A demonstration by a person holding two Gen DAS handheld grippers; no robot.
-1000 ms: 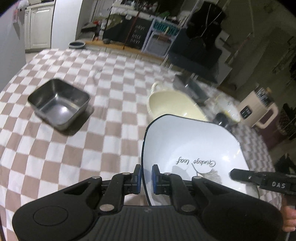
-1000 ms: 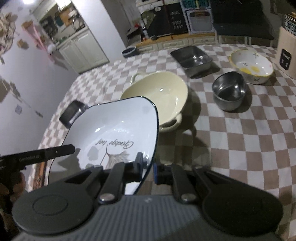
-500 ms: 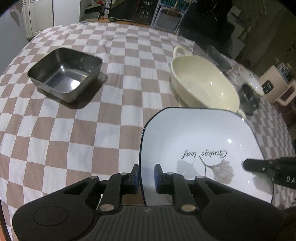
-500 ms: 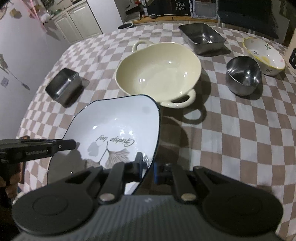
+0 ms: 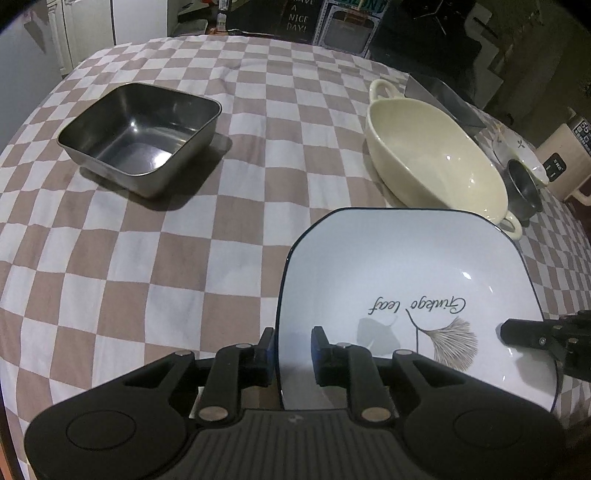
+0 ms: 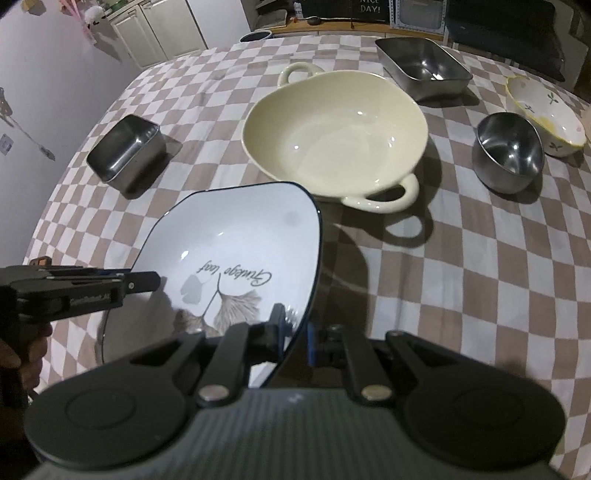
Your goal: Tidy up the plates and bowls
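- Left wrist view: left tongs [image 5: 293, 347] straddle the white plate [image 5: 406, 280] rim, jaws opening, pads not pressing.
- Right tongs [image 6: 297, 332] are pinched on the opposite rim.
- Plate is held low over the checkered worktop [image 5: 147, 251], just before the cream bowl [image 6: 332, 136].
- Nothing is stacked yet; steel bowls and trays lie scattered.
- Plate-to-cloth contact is hidden.

room: dim | white cabinets [image 6: 162, 33] left | "NICE DAY" sign [image 5: 297, 16] behind | checked tablecloth [image 5: 147, 258]
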